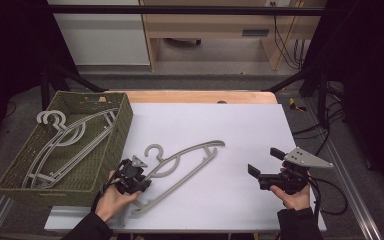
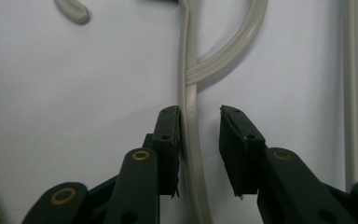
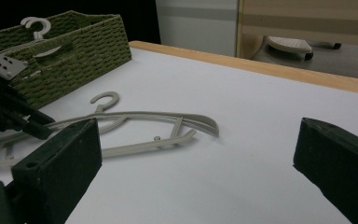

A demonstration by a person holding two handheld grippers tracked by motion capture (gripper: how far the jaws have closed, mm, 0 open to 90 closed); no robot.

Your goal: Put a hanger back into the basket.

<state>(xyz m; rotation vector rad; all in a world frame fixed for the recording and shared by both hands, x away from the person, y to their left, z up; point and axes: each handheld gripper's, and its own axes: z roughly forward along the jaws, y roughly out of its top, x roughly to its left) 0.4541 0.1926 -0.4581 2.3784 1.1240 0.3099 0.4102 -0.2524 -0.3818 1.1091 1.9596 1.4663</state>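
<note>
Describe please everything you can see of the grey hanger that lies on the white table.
The grey hanger looks like plastic, with a hook, curved shoulder arm, lower bar and short struts. It lies flat on the white table, beside the woven basket. The left gripper straddles its arm: one pad touches it, the other stands apart.

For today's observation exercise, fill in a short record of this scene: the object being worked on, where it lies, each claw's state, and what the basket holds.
object: grey hanger
place: flat on white table
left claw: open, hanger arm between jaws, one pad touching
right claw: open, holding nothing
basket: green woven, more hangers inside
</note>
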